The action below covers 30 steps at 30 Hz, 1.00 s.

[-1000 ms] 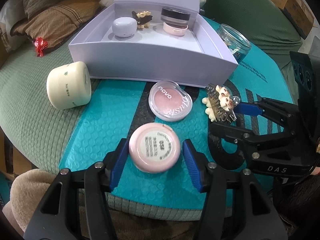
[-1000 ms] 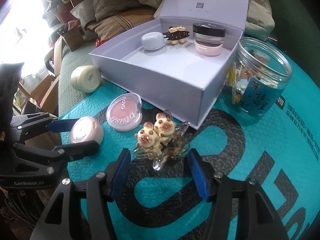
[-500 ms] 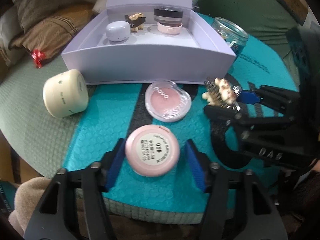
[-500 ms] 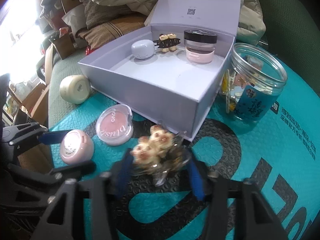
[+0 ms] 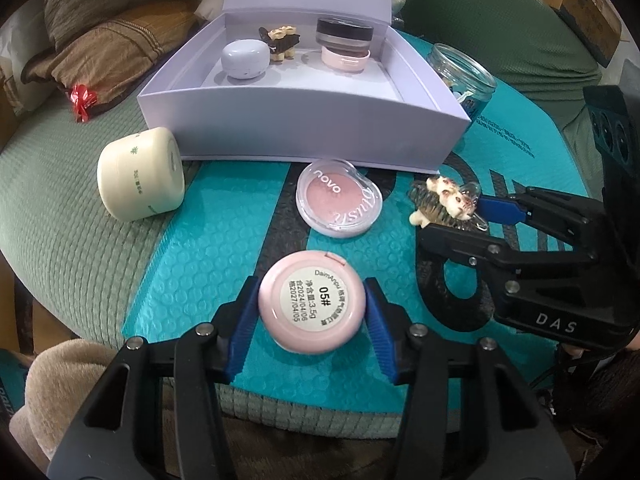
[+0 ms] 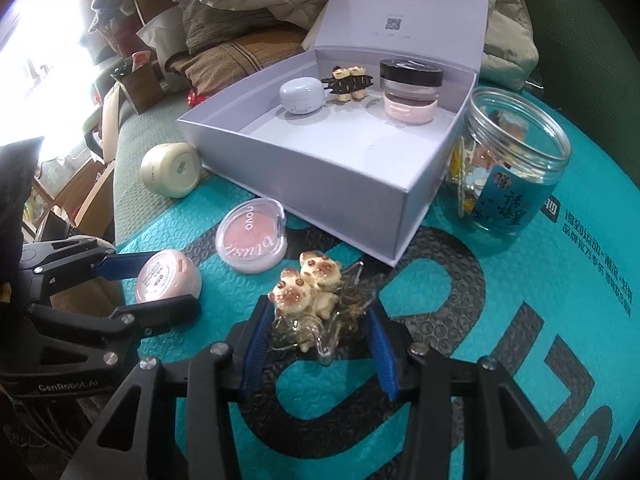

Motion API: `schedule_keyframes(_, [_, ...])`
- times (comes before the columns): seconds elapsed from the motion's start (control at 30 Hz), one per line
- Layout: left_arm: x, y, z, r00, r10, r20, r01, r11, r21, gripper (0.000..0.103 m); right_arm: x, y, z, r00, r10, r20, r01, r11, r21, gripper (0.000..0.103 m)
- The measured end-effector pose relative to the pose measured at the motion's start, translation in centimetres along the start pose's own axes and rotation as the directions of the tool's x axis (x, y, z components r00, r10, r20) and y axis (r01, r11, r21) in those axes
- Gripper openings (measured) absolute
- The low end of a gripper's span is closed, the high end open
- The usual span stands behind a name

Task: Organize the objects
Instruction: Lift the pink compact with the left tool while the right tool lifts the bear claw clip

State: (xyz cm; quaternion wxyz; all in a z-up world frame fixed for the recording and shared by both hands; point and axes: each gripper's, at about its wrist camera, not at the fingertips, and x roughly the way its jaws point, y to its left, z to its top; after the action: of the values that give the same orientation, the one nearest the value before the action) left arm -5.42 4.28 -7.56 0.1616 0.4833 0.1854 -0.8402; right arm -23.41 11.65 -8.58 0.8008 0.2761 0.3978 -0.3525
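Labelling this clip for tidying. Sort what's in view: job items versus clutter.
Job:
- pink compact, between left tongs
- bear hair clip, between right tongs
- blush compact
- cream jar
- lavender box

Lying about:
- sticker jar
- cushions
- red bow

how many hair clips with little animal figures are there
2. One bear hair clip lies on the teal mat between the right gripper fingers; a dark hair clip sits at the back of the open white box. The jar may hide more.
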Motion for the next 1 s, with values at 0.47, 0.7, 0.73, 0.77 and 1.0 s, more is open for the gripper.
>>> schedule_keyframes(0.47, [-1.7, 0.3, -0.4, 1.000, 0.000, 0.025, 0.000, 1.000, -0.024, 0.049, -1.4, 1.4, -0.1, 1.000, 0.013, 0.015, -0.012, 0.999, -0.045, 0.036])
schedule_keyframes(0.7, [-1.7, 0.7, -0.6, 1.000, -0.007, 0.024, 0.008, 0.999, -0.039, 0.049, -0.7, 1.7, -0.3, 1.000, 0.028, -0.013, -0.028, 0.999, -0.043, 0.036])
schedule_keyframes(0.73, [-1.7, 0.8, -0.6, 1.000, -0.010, 0.022, 0.011, 0.999, -0.041, 0.049, -0.6, 1.7, -0.2, 1.000, 0.026, -0.010, -0.026, 0.999, -0.044, 0.037])
schedule_keyframes(0.77, [-1.6, 0.8, -0.6, 1.000, -0.012, 0.020, 0.013, 0.999, -0.042, 0.049, -0.4, 1.7, -0.2, 1.000, 0.028, -0.012, -0.029, 0.998, -0.048, 0.037])
schedule_keyframes(1.0, [-1.5, 1.0, -0.6, 1.000, -0.011, 0.015, 0.011, 0.999, -0.049, 0.049, 0.1, 2.1, -0.3, 0.999, 0.029, -0.030, -0.032, 0.997, -0.074, 0.036])
